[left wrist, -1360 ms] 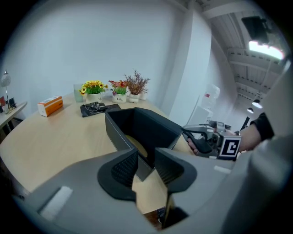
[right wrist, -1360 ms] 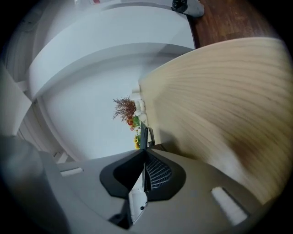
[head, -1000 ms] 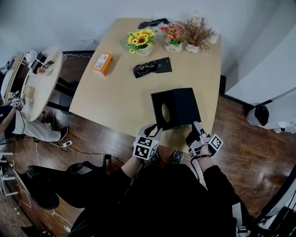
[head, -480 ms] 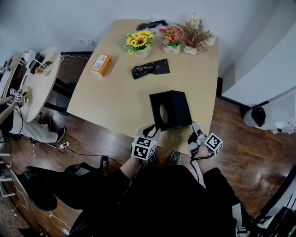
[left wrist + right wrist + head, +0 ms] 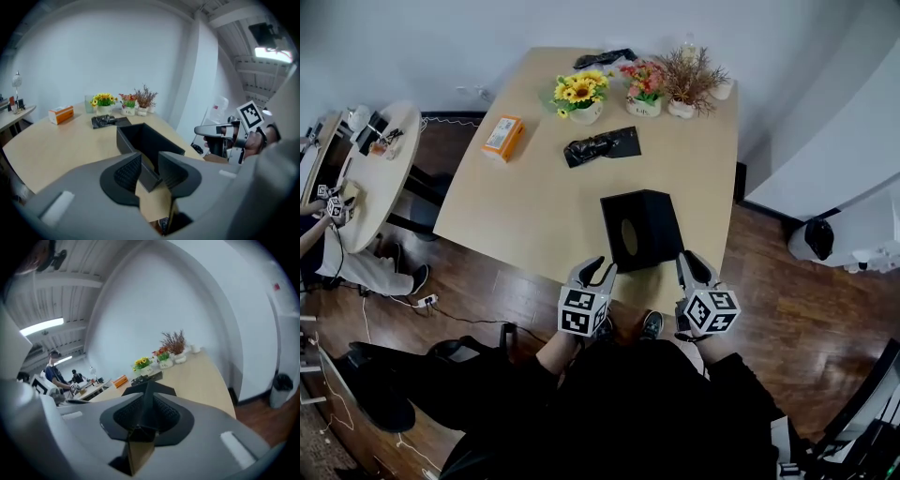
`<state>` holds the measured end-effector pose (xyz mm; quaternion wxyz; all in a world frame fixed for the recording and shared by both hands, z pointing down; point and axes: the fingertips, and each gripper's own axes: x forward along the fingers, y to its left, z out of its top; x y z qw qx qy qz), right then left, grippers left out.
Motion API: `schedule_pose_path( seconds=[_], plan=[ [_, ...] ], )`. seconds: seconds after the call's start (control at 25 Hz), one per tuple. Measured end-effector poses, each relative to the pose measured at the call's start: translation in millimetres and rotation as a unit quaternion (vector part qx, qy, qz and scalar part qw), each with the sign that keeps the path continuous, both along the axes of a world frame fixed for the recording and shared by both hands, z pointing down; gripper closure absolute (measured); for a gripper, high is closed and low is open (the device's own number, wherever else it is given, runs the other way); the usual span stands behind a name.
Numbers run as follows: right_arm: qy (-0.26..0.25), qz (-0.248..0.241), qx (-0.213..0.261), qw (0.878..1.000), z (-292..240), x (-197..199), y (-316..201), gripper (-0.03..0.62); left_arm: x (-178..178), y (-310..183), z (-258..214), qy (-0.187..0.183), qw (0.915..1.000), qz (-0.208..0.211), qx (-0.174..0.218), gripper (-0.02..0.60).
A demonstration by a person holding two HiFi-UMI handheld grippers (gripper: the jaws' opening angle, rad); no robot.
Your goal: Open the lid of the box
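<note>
A black box (image 5: 642, 228) with an oval hole in the side facing me sits near the front edge of the wooden table (image 5: 534, 187). In the left gripper view the box (image 5: 150, 140) looks hollow and open on top. My left gripper (image 5: 600, 272) is at its near left corner, and that corner wall stands between its pads (image 5: 146, 161), narrowly gripped. My right gripper (image 5: 687, 267) is at the near right corner. Its jaws (image 5: 146, 404) are closing, with a thin black edge of the box (image 5: 149, 389) filling the gap between the pads.
At the table's far end stand pots of flowers (image 5: 578, 94), an orange carton (image 5: 503, 137) and a black bag (image 5: 602, 146). A round side table (image 5: 375, 169) is at the left. A black bin (image 5: 818, 239) sits on the floor to the right.
The box has come down from a tilted, raised pose and sits lower and nearer the table's front edge. Both grippers drew back toward me; the right one's marker cube turned upward.
</note>
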<state>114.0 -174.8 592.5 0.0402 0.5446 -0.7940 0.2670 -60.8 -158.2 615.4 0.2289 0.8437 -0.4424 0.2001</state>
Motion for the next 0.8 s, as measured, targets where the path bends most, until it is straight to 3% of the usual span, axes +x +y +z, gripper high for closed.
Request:
schedule_pose_path(
  seconds=[0.12,0.24,0.44,0.64,0.8],
  plan=[
    [0.091,-0.037,0.117,0.988,-64.6,-21.8,-1.3,0.545,15.0,-3.0,-77.4,-0.001,0.9929,0.026,0.116,0.486],
    [0.121,-0.059,0.206,0.969,-128.0,-44.0,-2.3,0.56,30.9,-2.9,-154.1,0.016,0.9767,0.053,0.207,0.486],
    [0.128,-0.059,0.304,0.942,-205.3,-67.0,6.5,0.594,30.9,-3.2,-216.1,0.046,0.96,0.05,0.272,0.486],
    [0.14,-0.069,0.36,0.92,-254.9,-80.2,23.6,0.594,5.6,0.4,-253.4,0.053,0.9424,-0.013,0.33,0.486],
    [0.128,-0.088,0.374,0.914,-264.0,-89.9,30.3,0.594,-5.4,2.6,-252.4,0.052,0.9413,-0.037,0.332,0.487]
  ],
)
